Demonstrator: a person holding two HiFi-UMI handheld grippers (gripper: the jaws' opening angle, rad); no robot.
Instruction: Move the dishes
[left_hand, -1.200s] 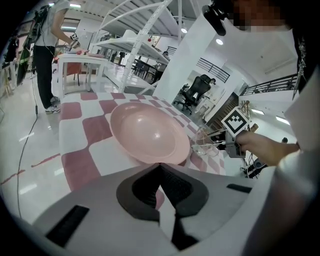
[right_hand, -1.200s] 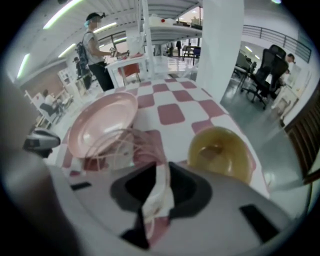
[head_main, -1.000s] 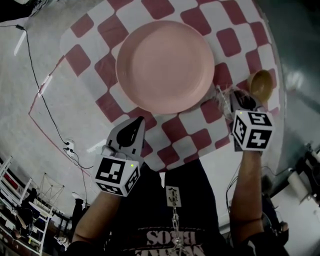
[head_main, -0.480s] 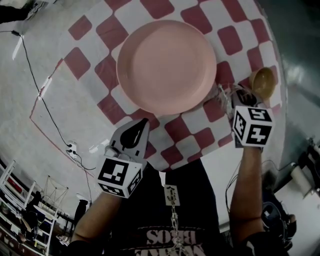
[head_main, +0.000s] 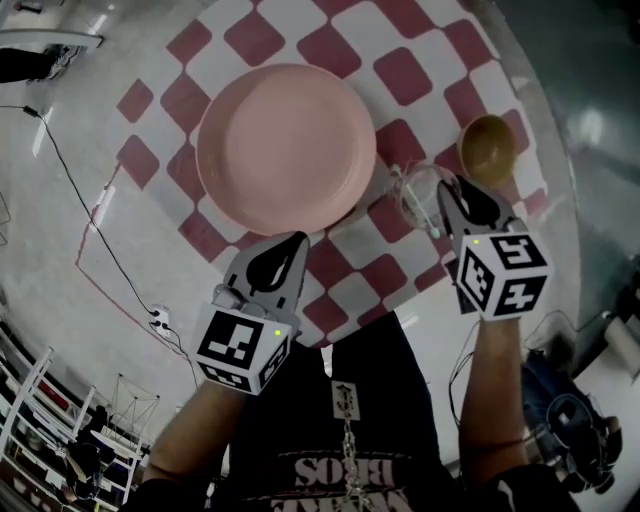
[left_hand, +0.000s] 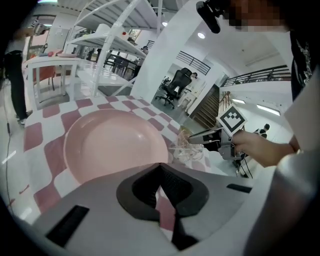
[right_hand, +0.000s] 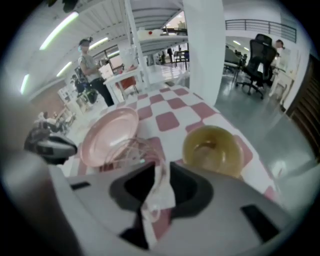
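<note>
1. While it hovers nearest the person's body, over the near edge of the red-and-white checked cloth (head_main: 340, 285), the grey-shelled left gripper (head_main: 297, 241) has its black jaws pressed together on nothing. Its tips point at the plate's near rim.
2. Beside it, the right gripper (head_main: 441, 186) has just been opening its jaws. They stand part-way apart, and the thin wall of the small clear glass bowl (head_main: 420, 195) appears to sit in the gap. The pads do not seem to press on it.
3. That glass bowl rests on the cloth just right of the large round pink plate (head_main: 286, 150). The plate lies flat mid-cloth, and neither gripper touches it.
4. Farther right, the small amber-yellow bowl (head_main: 487, 148) stands upright and empty near the cloth's edge, just beyond the glass bowl.
5. The step in hand looks like letting go of the glass bowl.
6. Next, the right gripper probably needs to lift straight clear so the rim is not dragged.
7. The left jaws would then have to open and come in low to take the plate's thin near rim.
</note>
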